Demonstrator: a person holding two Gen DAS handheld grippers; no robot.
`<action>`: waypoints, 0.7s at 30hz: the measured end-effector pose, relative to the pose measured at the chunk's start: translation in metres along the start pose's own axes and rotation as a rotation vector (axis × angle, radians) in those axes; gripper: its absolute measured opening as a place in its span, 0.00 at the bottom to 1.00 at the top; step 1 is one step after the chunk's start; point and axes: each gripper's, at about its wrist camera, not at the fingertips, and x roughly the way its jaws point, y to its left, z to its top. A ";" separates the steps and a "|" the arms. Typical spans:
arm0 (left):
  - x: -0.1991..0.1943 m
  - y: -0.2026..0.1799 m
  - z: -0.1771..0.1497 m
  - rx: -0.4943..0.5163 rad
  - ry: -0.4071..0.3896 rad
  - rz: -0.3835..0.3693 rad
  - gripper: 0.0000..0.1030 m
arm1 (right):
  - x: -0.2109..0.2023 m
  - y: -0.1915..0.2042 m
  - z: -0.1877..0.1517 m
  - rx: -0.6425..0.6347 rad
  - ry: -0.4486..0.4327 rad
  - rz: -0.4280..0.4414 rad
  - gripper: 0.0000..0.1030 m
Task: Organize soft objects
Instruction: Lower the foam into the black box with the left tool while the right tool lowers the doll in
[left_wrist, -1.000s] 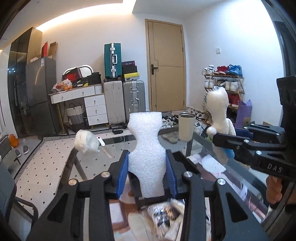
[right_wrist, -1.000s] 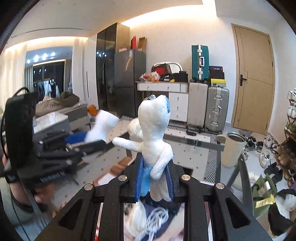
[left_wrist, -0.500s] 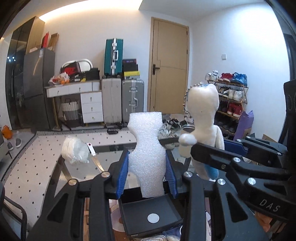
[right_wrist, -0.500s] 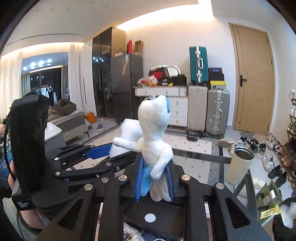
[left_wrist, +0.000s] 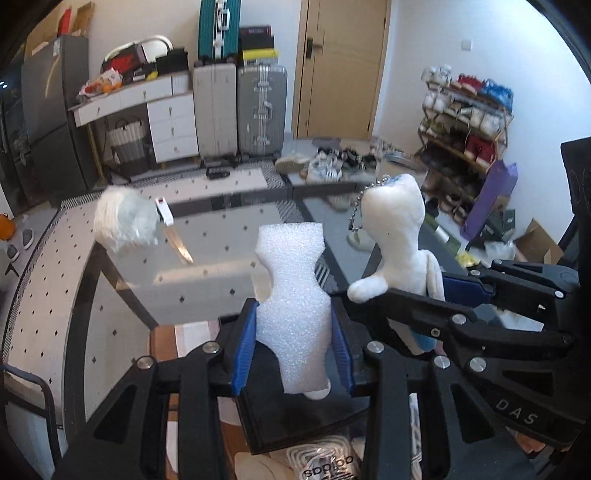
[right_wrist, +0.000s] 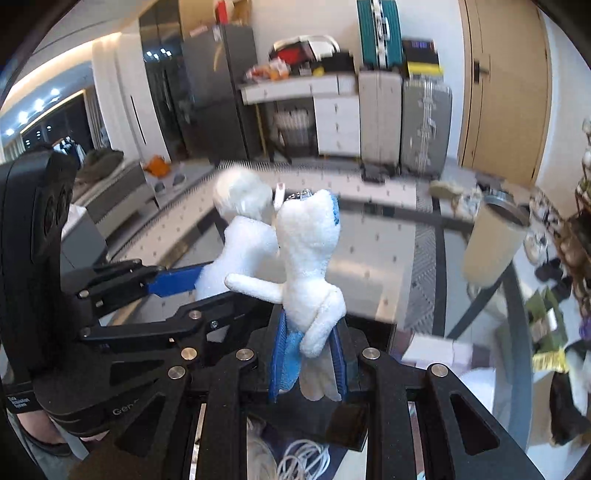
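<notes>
My left gripper (left_wrist: 293, 347) is shut on a white foam piece (left_wrist: 291, 295), held upright above a black box (left_wrist: 295, 413). My right gripper (right_wrist: 308, 354) is shut on a white plush toy (right_wrist: 308, 258) with blue patches and a bead chain. The two grippers are side by side: the plush toy (left_wrist: 395, 240) and right gripper (left_wrist: 461, 299) show at the right of the left wrist view, and the foam piece (right_wrist: 240, 254) and left gripper (right_wrist: 177, 280) show at the left of the right wrist view. A white fluffy ball (left_wrist: 123, 218) lies on the glass table (left_wrist: 207, 280).
A beige cup (right_wrist: 491, 247) stands on the table at the right. White cables (right_wrist: 303, 458) and a bag (left_wrist: 325, 461) lie below the grippers. Suitcases (left_wrist: 240, 107), a white drawer unit (left_wrist: 166, 118), a door and a shoe rack (left_wrist: 465, 118) stand behind.
Both grippers have tilted downward and moved closer together, over the black box. The plush toy now sits right beside the foam piece. Both grips are unchanged.
</notes>
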 end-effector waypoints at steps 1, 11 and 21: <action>0.008 0.000 -0.002 0.004 0.037 0.005 0.35 | 0.008 -0.003 -0.005 0.009 0.031 0.008 0.21; 0.049 -0.003 -0.021 0.002 0.195 0.020 0.35 | 0.054 -0.022 -0.022 0.035 0.181 0.042 0.21; 0.056 -0.002 -0.028 0.001 0.255 0.021 0.35 | 0.064 -0.015 -0.030 0.021 0.236 0.033 0.22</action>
